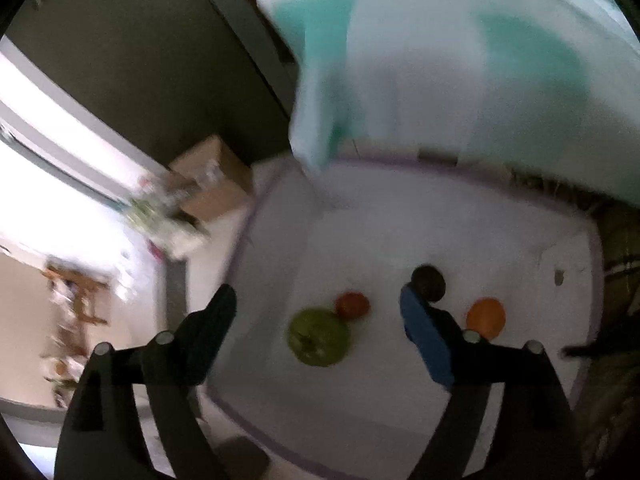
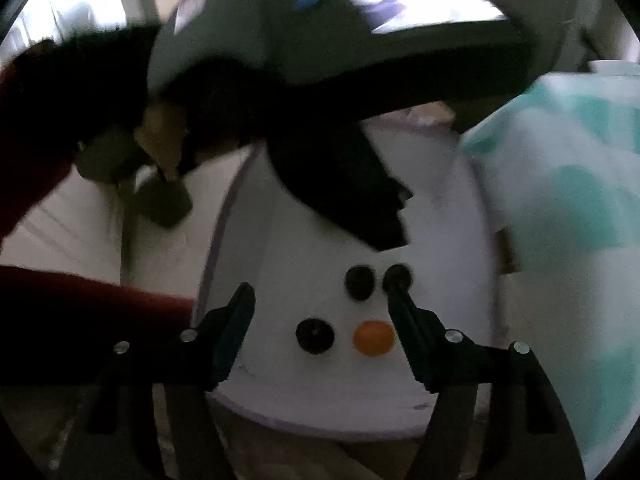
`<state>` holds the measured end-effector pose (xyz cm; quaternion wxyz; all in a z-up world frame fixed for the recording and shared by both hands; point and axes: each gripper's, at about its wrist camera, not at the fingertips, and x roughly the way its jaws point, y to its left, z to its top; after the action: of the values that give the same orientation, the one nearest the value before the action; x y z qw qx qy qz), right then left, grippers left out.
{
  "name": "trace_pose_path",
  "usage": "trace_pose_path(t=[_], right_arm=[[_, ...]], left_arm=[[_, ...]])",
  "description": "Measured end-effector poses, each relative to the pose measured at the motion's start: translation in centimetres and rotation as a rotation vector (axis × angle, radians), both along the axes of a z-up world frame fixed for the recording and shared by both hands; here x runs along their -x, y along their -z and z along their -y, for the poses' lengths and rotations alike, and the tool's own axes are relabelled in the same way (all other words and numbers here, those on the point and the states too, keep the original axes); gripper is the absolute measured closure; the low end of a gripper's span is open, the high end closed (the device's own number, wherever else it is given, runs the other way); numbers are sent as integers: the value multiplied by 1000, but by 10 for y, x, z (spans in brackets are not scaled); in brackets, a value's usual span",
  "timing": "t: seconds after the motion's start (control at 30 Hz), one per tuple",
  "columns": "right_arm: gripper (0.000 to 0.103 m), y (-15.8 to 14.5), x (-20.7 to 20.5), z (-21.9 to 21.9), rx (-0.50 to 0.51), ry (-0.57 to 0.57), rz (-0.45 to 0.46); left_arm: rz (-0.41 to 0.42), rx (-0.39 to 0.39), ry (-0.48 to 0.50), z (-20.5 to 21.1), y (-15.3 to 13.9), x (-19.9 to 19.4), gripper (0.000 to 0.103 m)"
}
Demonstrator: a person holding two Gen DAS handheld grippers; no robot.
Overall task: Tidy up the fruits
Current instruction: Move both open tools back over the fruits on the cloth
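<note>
Four round fruits (image 1: 319, 337) – smooth-skinned – dot a white mat (image 1: 460, 224).

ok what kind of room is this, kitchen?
Probably a bedroom or living room, not clearly a kitchen: fruit lies on a low white table beside a white-and-teal bedspread or cloth, with a cardboard box on the floor.

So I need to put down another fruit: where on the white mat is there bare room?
The white mat is bare between the fruits and the teal-and-white cloth. The near side is crowded: green fruit, red fruit, dark fruit, orange fruit.
</note>
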<state>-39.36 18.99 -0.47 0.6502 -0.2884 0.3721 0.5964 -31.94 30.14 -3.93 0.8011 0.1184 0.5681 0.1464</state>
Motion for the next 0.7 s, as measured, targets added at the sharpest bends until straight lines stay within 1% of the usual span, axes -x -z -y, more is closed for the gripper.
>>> trace_pose_path(t=[0.03,0.07,0.13,0.23,0.3,0.4,0.43,0.5,0.57,0.6,0.63,0.7], right_arm=[[28,-11,-5,1,-33,20,6],[28,-21,-10,17,-71,48,14],[26,-40,-26,44,-140,124,28],[25,-56,-51,75,-207,240,31],[24,-70,-73,104,-238,324,35],[20,-78,-115,136,-267,462,55],[19,-80,-128,149,-278,513,56],[18,-78,-160,171,-284,599,59],[17,-78,-189,195,-263,688,73],[17,-76,-210,210,-249,755,72],[17,-73,-230,223,-237,815,58],[17,-68,-273,253,-219,943,37]], left_arm=[[15,-28,8,6,-11,-3,17],[35,-60,22,15,-25,-5,17],[75,-110,61,40,-48,-14,11],[109,-157,125,67,-70,-29,10],[121,-178,180,89,-80,-46,9],[144,-179,250,125,-88,-82,8],[149,-175,265,129,-88,-90,8],[172,-159,301,151,-85,-119,8],[210,-108,324,169,-80,-152,8],[235,-57,338,179,-80,-171,8],[269,17,350,189,-80,-192,8],[313,124,345,200,-76,-222,8]])
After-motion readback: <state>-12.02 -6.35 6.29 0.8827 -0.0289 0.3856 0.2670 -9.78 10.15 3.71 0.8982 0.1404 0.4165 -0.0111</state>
